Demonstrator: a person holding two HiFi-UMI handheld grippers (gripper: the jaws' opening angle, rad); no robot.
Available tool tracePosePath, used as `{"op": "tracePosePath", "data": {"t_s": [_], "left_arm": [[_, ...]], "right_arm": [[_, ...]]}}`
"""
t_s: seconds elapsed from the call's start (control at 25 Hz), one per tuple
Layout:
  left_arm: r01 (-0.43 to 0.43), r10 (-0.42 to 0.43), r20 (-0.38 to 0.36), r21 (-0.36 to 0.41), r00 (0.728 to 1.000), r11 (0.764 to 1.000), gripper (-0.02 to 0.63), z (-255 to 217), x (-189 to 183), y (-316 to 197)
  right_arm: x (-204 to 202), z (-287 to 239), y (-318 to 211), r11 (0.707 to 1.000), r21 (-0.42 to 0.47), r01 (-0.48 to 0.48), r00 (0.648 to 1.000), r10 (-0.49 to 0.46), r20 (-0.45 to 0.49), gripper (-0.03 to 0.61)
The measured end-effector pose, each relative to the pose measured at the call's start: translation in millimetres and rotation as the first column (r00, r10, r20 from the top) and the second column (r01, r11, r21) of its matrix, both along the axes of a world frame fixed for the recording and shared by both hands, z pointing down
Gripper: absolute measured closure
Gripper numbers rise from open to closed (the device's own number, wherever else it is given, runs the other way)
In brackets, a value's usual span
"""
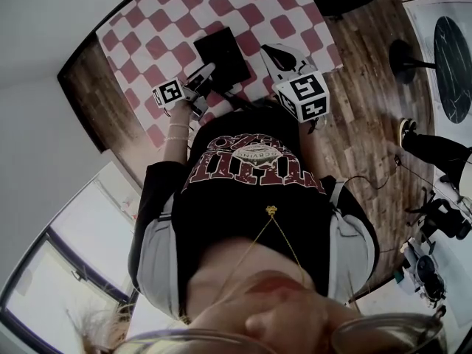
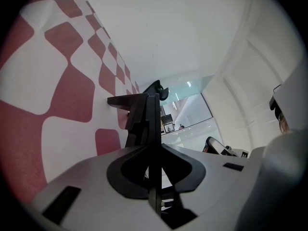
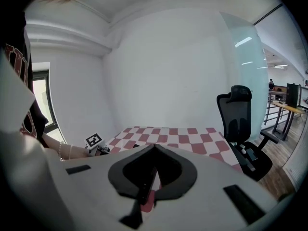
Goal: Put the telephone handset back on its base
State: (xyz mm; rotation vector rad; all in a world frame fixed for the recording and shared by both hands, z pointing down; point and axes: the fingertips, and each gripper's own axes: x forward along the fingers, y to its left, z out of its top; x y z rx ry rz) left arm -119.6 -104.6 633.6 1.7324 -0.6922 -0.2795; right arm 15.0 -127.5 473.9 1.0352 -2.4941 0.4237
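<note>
L gripper (image 1: 208, 70) sits low on the checked table (image 1: 133, 28), jaws pinched near-shut on the near edge of the flat black phone (image 1: 221, 50), while R gripper (image 1: 269, 50) hangs just beside it, jaws together, nothing in 'em.

The person wears a black T-shirt (image 1: 251, 220) printed with dark red and white lettering, with pale grey panels at the sides. With it go a thin gold necklace (image 1: 271, 211) with a small pendant and a beaded bracelet (image 1: 177, 127). The left claw (image 1: 209, 70) and right claw (image 1: 268, 49) bear white cubes with black square markers.
</note>
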Motion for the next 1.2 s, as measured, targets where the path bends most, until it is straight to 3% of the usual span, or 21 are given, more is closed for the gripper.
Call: {"op": "tracePosePath", "data": {"t_s": [0.24,0.44,0.76,1.2], "left_arm": [[0.013,-0.013,0.006,-0.006,1.0,1.0,0.534,5,1,1],[-0.014,0.011,0.064,0.056,0.998,0.998,0.532,8,-1,0],[-0.022,0.015,0.076,0.079,0.997,0.997,0.532,9,-2,-1],[0.015,-0.026,0.14,0.082,0.99,0.997,0.526,11,-3,-2]], "right_arm": [[-5,0,-1,1.0,-0.003,0.014,1.0,-0.014,-0.003,0.565],[-4,0,-2,1.0,-0.006,0.015,1.0,-0.015,-0.006,0.565],[-6,2,-2,1.0,-0.014,0.02,1.0,-0.02,-0.007,0.565],[-13,3,-4,0.999,-0.015,0.047,0.999,-0.047,-0.002,0.565]]}}
